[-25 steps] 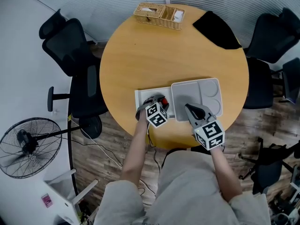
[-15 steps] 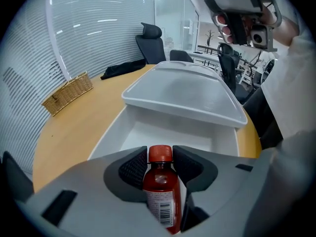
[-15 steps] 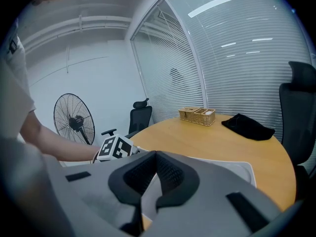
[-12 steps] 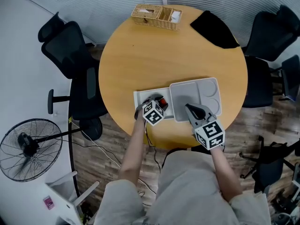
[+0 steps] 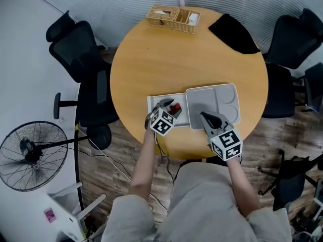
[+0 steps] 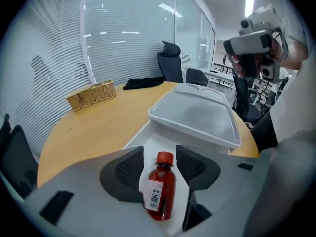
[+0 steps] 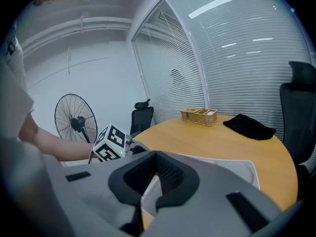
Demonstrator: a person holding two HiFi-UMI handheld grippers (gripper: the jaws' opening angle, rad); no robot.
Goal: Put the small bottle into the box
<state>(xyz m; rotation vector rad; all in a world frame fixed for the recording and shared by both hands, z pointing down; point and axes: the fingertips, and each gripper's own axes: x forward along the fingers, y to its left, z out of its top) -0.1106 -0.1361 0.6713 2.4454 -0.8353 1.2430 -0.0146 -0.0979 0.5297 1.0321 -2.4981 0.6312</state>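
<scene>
Left gripper view: left hand-held gripper (image 6: 160, 166), jaws just opened, straddles the small red plastic bottle (image 6: 161, 195) inside the white box (image 6: 156, 141); retreating crookedly could snag it. Right hand-held gripper (image 7: 152, 180) pinches the grey lid (image 7: 237, 168).

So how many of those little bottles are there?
1: the red-capped bottle lies in the white box, beside the grey lid. More could be hidden under that lid.
</scene>
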